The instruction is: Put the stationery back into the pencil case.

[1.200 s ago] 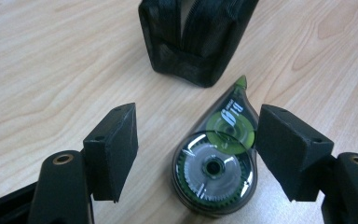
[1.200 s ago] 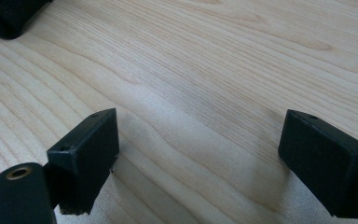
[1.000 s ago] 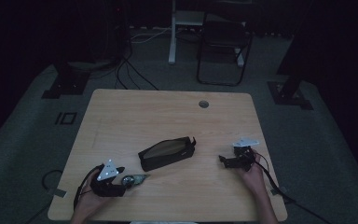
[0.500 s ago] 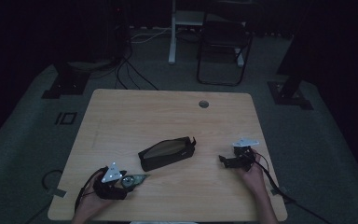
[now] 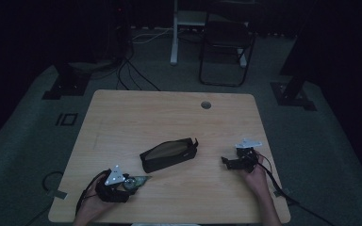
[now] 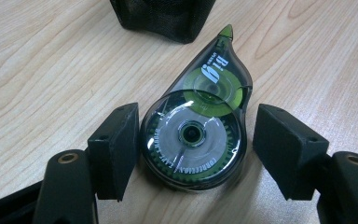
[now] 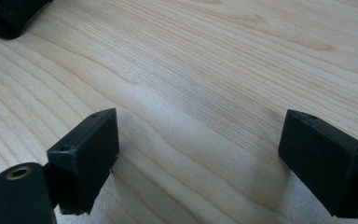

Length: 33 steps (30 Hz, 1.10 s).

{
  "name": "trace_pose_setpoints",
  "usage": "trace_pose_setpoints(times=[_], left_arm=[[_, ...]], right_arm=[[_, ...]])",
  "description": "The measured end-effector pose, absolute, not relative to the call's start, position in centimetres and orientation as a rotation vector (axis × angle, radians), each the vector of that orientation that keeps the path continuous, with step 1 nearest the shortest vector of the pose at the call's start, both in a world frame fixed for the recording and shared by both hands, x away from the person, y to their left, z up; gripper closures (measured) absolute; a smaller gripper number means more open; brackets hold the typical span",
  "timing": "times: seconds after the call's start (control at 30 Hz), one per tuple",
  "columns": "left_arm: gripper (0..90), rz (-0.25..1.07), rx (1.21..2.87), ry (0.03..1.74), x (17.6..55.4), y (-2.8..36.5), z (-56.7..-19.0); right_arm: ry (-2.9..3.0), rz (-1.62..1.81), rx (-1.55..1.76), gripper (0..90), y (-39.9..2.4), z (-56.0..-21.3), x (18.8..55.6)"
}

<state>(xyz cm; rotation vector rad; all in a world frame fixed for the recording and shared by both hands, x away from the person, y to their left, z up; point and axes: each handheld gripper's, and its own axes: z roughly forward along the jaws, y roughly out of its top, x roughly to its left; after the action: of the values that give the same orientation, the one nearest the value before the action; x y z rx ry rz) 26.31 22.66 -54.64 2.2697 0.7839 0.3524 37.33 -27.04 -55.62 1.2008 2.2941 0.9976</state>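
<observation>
On the near left part of the pale wooden table, the left gripper lies low over the board in the person's left hand, with its grey three-cornered plate on top. Its two black jaws stand open on either side of a teardrop-shaped correction tape dispenser of smoky clear plastic with green reels inside. In the left gripper view the left jaw sits right against the rounded end of the dispenser, while the right jaw stands just clear of it with a strip of bare wood between; the dispenser lies flat on the table rather than being gripped, and its green tip points away toward the far side. Just beyond that tip lies a long black fabric pencil pouch with a tan inner face, resting near the middle of the table; its dark mesh corner shows at the far edge of the left gripper view. Well apart, on the near right of the table, the right gripper is held in the person's right hand; its jaws are spread wide with nothing between them but bare wood. A small round cable hole sits at the far side of the table.
</observation>
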Motion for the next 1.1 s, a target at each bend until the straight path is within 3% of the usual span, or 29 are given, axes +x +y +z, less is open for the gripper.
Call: trace_pose_setpoints(times=[0.37, 0.67, 0.93, 1.03, 1.1], left_arm=[[38.7, 0.357, 2.262, 0.78, 25.3, 23.1, -54.6], [34.5, 0.362, 2.267, 0.763, 25.6, 22.3, -54.7], [40.9, 0.329, 2.275, 0.73, 25.5, 22.2, -54.6], [38.8, 0.335, 2.273, 0.724, 25.6, 22.0, -54.7], [31.8, 0.342, 2.272, 0.736, 25.7, 22.0, -54.8]], right_arm=[[2.294, 0.998, 1.201, 12.1, -27.0, -55.6, 37.3], [2.294, 0.998, 1.201, 12.1, -27.0, -55.6, 37.3], [2.294, 0.998, 1.201, 12.1, -27.0, -55.6, 37.3], [2.294, 0.998, 1.201, 12.1, -27.0, -55.6, 37.3], [2.294, 0.998, 1.201, 12.1, -27.0, -55.6, 37.3]])
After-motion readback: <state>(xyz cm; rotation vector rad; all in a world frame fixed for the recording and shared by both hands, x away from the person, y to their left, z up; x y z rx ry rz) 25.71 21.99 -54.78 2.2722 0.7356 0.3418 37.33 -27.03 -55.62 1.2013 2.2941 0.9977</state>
